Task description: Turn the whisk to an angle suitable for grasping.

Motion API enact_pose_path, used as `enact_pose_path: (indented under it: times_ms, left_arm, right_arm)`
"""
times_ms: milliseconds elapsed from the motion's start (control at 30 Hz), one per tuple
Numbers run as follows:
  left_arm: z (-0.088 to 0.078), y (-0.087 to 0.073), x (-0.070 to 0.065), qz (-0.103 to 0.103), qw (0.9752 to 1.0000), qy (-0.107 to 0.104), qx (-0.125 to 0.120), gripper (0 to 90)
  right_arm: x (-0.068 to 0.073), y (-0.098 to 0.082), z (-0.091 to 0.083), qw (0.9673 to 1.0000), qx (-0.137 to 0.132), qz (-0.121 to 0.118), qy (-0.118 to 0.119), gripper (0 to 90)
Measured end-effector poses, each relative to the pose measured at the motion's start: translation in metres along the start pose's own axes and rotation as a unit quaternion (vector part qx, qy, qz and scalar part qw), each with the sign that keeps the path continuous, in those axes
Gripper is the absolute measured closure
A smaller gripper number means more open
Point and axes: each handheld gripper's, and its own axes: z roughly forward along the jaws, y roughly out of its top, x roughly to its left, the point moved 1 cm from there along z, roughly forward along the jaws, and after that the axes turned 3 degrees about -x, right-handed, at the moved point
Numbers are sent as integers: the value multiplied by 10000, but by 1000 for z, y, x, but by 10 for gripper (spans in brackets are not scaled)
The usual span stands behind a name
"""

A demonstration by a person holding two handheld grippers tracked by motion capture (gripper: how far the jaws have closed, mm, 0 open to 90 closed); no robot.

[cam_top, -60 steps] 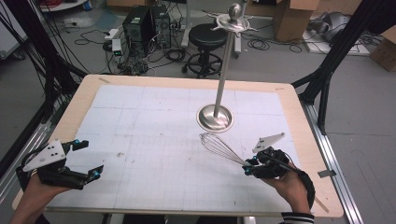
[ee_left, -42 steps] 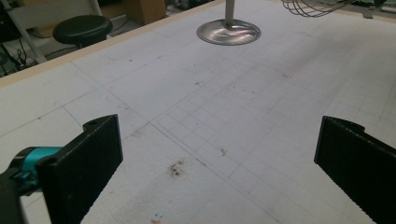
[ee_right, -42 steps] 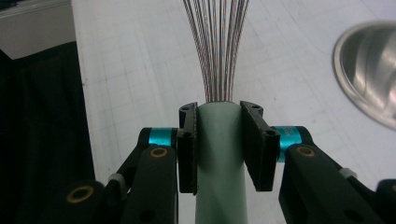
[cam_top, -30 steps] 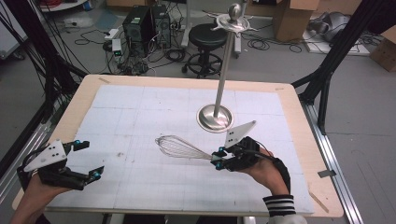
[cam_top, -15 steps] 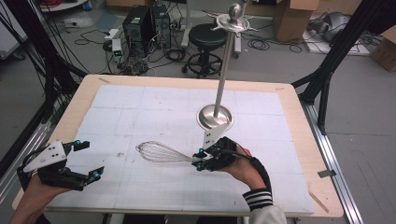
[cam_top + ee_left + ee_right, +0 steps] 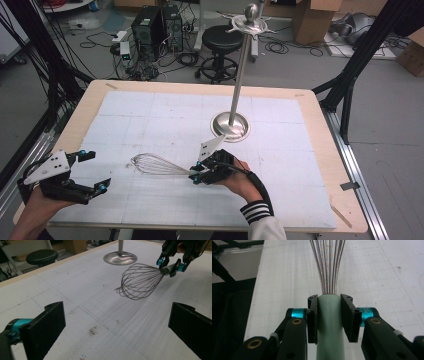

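A wire whisk [image 6: 156,164] with a pale green handle [image 6: 329,322] lies level just above the white mat, wires pointing left. My right gripper [image 6: 196,174] is shut on that handle near where the wires start, at the mat's middle front. In the right gripper view both pads [image 6: 313,318] press the handle's sides. My left gripper [image 6: 94,171] rests at the front left corner, jaws wide open and empty. From the left gripper view the whisk [image 6: 141,280] hangs ahead to the right, held by the right gripper [image 6: 170,265].
A tall steel stand [image 6: 240,70] with a round base [image 6: 230,125] rises at the mat's back middle, close behind the right gripper. The white gridded mat [image 6: 150,115] covers a wooden table [image 6: 320,135]. A stool, computers and cables lie on the floor beyond.
My right hand has carried the whisk leftward across the mat from the right side to the middle front, a little lower. The left gripper has stayed put.
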Motion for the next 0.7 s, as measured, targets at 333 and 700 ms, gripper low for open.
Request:
enact_pose_path:
  times_ms: [333, 700]
  left_arm:
    - [0, 0, 0, -1, 10000, 7, 13, 17]
    - [1, 0, 0, -7, 10000, -30, 47, 17]
  right_arm:
    - [2, 8, 28, 9999, 72, -9, 99, 693]
    - [6, 12, 55, 9989, 442, -80, 165, 690]
